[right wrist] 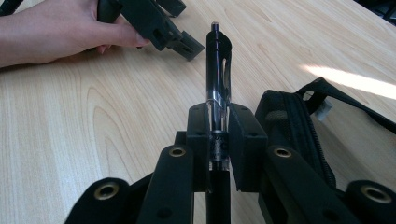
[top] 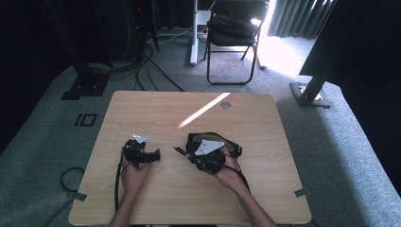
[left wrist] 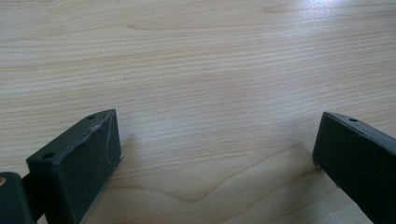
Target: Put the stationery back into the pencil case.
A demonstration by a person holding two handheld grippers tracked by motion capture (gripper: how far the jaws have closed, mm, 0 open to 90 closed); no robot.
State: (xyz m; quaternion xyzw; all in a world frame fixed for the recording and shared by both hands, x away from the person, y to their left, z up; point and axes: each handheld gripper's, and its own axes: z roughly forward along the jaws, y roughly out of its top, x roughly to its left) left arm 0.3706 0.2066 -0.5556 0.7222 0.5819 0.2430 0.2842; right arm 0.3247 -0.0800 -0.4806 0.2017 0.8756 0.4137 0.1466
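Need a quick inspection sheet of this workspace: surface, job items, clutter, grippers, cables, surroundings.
Surface: light wood table, sunlight streak across it.
Job's things: black pen in the right gripper; black zip pouch on the table beside it.
Clutter: nothing seen.
Grippers: left gripper open over bare wood; right gripper shut on the pen.
Cables: black cable trails from left gripper.
Surroundings: grey carpet, folding chair, dark curtains, floor cables.

My left hand holds the left gripper low over the wood, jaws spread wide apart with nothing between them. My right hand holds the right gripper, its jaws pinched together, forearm angling in from below.
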